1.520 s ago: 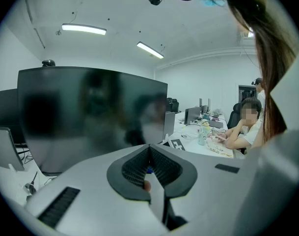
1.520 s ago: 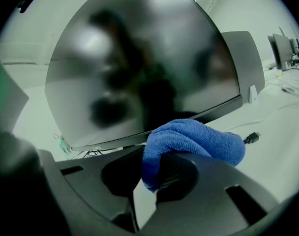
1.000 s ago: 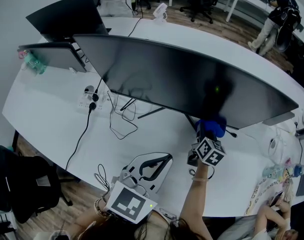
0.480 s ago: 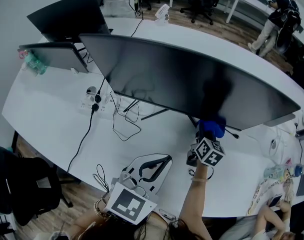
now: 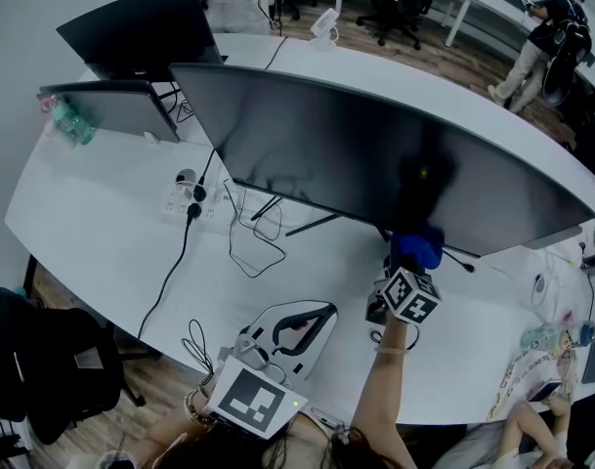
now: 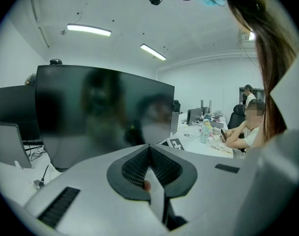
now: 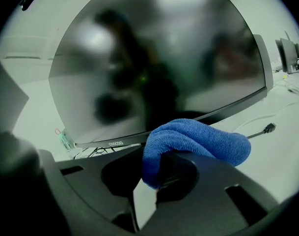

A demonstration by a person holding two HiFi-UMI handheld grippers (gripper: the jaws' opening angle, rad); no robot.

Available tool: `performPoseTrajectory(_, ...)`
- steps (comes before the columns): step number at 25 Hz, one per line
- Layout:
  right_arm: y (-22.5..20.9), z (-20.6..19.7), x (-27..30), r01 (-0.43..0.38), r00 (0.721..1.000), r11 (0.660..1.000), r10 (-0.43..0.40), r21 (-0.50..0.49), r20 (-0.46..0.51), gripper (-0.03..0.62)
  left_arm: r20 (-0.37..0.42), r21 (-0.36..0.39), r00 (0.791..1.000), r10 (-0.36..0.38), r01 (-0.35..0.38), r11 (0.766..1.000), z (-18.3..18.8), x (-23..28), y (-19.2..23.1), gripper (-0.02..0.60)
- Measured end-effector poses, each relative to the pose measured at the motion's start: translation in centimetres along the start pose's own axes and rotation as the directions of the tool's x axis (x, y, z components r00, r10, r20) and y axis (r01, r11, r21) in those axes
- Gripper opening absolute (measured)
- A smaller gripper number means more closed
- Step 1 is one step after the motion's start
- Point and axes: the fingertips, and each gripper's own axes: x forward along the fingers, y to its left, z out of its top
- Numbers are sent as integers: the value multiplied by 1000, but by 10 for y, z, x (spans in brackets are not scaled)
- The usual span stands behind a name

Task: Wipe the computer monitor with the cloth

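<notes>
One cloth (image 7: 198, 139) clamped in right hand-held gripper (image 7: 155, 175).

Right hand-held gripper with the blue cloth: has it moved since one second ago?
No. The right hand-held gripper with the blue cloth stays at the wide black curved monitor's lower edge, just right of its stand.

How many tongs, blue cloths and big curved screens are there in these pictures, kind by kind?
Tongs: 2 (left tongs closed on nothing, right tongs closed on the cloth)
Cloths: 1 (blue cloth)
Curved screens: 1 (curved monitor)
Total: 4
</notes>
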Motion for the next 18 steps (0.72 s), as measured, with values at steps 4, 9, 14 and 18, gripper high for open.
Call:
performPoseTrajectory(4,8,-2,3,-1,1000,1000,1,-8,-4,58,3,-1,1000,-3,3,1000,-1,-5,6,9)
performPoseTrajectory(9,16,-3,6,8,1000,1000,-8,-19,-5,58,4,0,1000,-12,12,1000,-5,-11,13,9)
performPoseTrajectory(14,29,-7,9,-3,1000,1000,2,-26,-10,58,12,-1,1000,-17,17,1000,-6,-19,20,9)
performPoseTrajectory(18,39,-10,13,-6,1000,1000,6,-25,-6,58,4,0,1000,-11,11,1000,-12,-27,29,9)
